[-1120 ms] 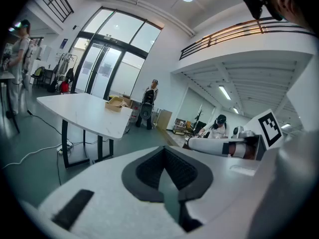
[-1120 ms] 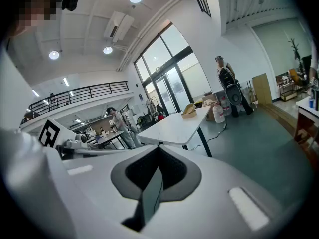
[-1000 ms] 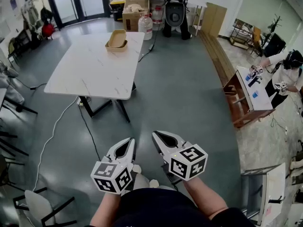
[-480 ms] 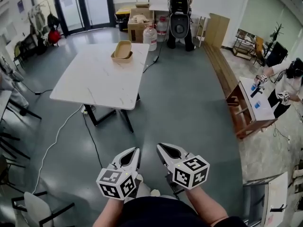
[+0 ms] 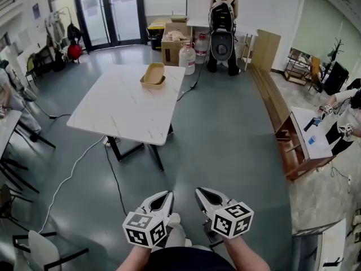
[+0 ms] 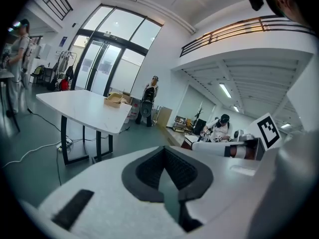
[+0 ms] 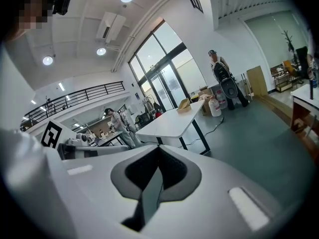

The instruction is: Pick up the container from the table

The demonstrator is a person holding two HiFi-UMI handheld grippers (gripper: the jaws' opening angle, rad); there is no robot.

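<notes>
The container (image 5: 153, 74) is a tan, open-topped box near the far edge of a white marble-look table (image 5: 113, 114). It is also small and distant in the left gripper view (image 6: 117, 99) and in the right gripper view (image 7: 185, 104). My left gripper (image 5: 166, 195) and right gripper (image 5: 201, 192) hang side by side low in the head view, over the grey floor. They point toward the table and stay well short of it. Both are shut with nothing between the jaws, as the left gripper's (image 6: 165, 150) and the right gripper's (image 7: 158, 149) own views also show.
A person with a backpack (image 5: 221, 16) stands beyond the table beside cardboard boxes (image 5: 172, 38) and a water jug (image 5: 186, 58). A cable (image 5: 73, 171) trails over the floor at the table's left. A chair (image 5: 42, 247) is at lower left, a wooden desk (image 5: 307, 137) at right.
The table and container have slid lower and a little right in the head view. Both grippers have sunk toward the bottom edge, still shut and side by side.
</notes>
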